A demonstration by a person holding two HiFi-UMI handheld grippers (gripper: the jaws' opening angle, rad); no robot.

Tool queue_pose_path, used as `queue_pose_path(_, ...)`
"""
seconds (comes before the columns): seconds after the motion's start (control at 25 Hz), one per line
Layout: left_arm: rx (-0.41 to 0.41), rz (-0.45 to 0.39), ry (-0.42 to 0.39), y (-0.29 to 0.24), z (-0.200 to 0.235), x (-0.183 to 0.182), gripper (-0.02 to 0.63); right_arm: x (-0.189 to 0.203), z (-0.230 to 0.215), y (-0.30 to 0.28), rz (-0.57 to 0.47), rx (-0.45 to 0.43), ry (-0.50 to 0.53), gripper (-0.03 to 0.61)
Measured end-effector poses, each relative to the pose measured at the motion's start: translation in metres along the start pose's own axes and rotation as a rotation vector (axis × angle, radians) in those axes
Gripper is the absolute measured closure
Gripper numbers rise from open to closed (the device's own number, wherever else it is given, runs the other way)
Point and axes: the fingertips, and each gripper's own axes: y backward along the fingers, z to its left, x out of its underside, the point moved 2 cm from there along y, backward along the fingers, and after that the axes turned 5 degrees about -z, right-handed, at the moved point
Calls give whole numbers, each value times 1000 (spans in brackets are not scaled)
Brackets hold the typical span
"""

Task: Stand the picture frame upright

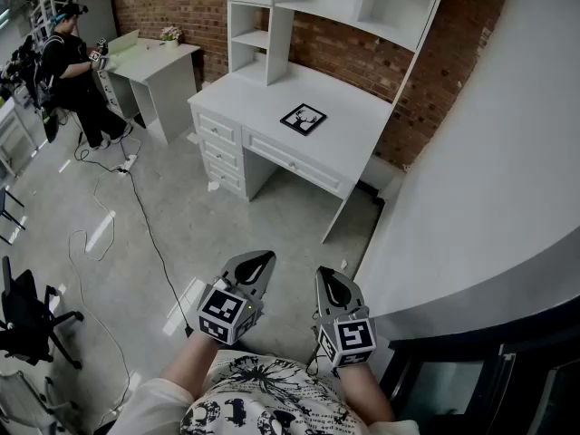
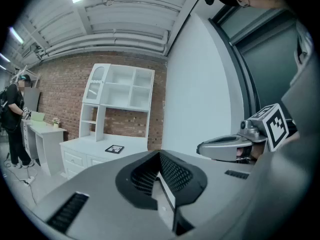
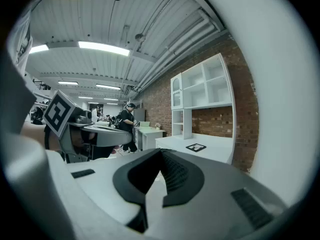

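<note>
A black picture frame [image 1: 304,119] with a deer print lies flat on the top of the white desk [image 1: 272,98], well ahead of me. It also shows small and far off as the picture frame [image 2: 115,148] in the left gripper view and the picture frame [image 3: 196,147] in the right gripper view. My left gripper [image 1: 261,259] and right gripper [image 1: 328,276] hang side by side close to my body over the floor, far from the desk. Both are shut with nothing between the jaws.
The desk has drawers [image 1: 219,143] and a white hutch [image 1: 335,3] against a brick wall. A curved white wall [image 1: 489,170] stands on my right. A person [image 1: 77,71] stands by a second white desk [image 1: 154,66] at the far left. Cables [image 1: 136,207] cross the floor; a black chair [image 1: 27,315] is at my left.
</note>
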Motion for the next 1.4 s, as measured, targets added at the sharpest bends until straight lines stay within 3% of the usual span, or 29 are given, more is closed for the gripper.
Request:
queue_pose_path(0.68, -16, 6, 38, -2, 38, 8, 606, 19, 3, -32, 60, 21, -99, 572)
queue_pose_path(1.4, 0, 43, 81, 19, 246, 2, 606, 23, 86, -200, 133, 89, -118, 572)
